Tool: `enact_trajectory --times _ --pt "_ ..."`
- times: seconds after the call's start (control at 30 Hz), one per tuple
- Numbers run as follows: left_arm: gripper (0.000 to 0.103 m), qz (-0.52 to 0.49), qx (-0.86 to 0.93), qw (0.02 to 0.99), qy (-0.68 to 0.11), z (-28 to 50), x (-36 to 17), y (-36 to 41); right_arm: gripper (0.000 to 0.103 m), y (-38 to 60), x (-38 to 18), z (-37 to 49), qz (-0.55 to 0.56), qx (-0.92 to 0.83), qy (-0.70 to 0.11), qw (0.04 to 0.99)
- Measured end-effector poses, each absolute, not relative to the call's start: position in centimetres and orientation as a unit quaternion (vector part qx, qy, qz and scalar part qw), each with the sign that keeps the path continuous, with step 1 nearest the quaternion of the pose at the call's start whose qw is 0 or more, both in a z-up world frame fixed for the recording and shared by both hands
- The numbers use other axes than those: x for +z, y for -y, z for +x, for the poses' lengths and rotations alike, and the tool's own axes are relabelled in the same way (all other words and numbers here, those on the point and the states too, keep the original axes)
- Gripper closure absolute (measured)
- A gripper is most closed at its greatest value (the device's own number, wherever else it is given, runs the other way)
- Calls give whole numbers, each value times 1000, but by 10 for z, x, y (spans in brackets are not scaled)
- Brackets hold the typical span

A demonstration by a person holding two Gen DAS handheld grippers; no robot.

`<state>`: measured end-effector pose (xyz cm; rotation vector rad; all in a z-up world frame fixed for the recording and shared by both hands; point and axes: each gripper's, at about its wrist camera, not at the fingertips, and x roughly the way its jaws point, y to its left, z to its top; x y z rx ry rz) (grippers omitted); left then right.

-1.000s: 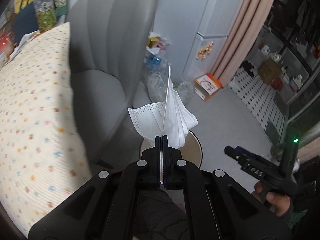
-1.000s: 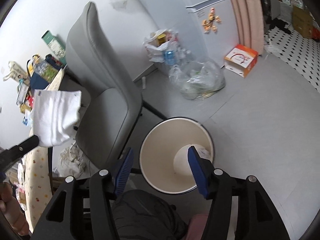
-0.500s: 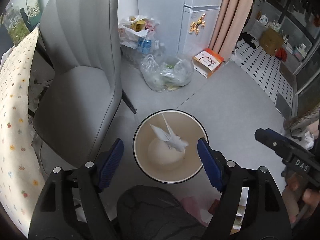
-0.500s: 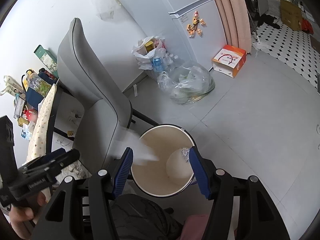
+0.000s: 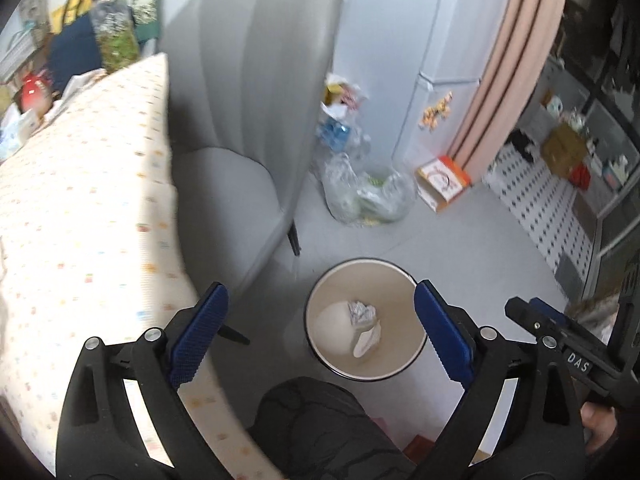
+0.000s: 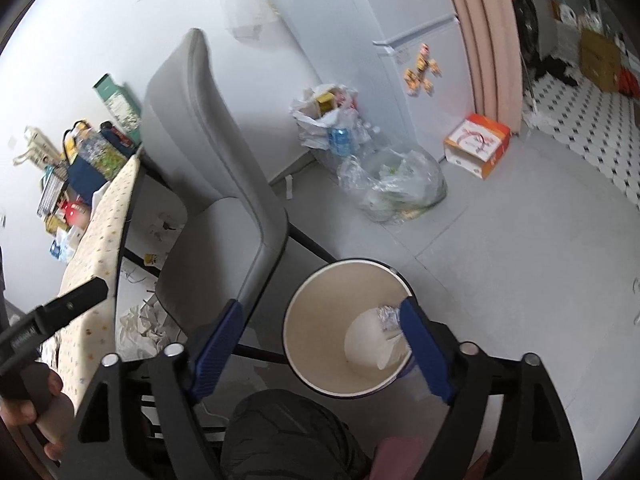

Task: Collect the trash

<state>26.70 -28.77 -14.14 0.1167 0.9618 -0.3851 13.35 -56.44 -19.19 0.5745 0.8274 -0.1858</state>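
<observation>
The face mask (image 5: 366, 340) lies at the bottom of the bin (image 5: 362, 276), below both tools; left tool (image 5: 320, 334) and right tool (image 6: 316, 350) are opening, nothing between them.

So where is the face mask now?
The mask lies at the bottom of the round bin on the floor, beside a crumpled foil ball; the right wrist view shows it too, right of the grey chair.

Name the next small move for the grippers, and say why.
Probably swing the left gripper back toward the table for more trash. Its jaws are opening with nothing between them, and the mask already lies in the bin. The right gripper is empty too.
</observation>
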Motion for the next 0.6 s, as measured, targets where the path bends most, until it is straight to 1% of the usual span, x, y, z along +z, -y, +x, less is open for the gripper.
enact_trajectory --times 0.03,0.07,0.17,0.4,0.6 --pt "9 50 -182 871 -454 265 -137 281 11 557 -184 134 266 -87 -389 878" --pt "8 40 -179 875 -447 262 -130 272 8 553 -178 134 260 -86 -384 882" --pt "6 15 -167 888 -429 255 -116 248 8 535 -158 134 241 -83 -366 895" --pt "6 -43 -130 916 -378 232 -84 190 8 491 -118 138 191 -122 -335 915" --pt "6 -103 -86 930 -342 212 -70 136 8 448 -91 139 155 -76 -311 935"
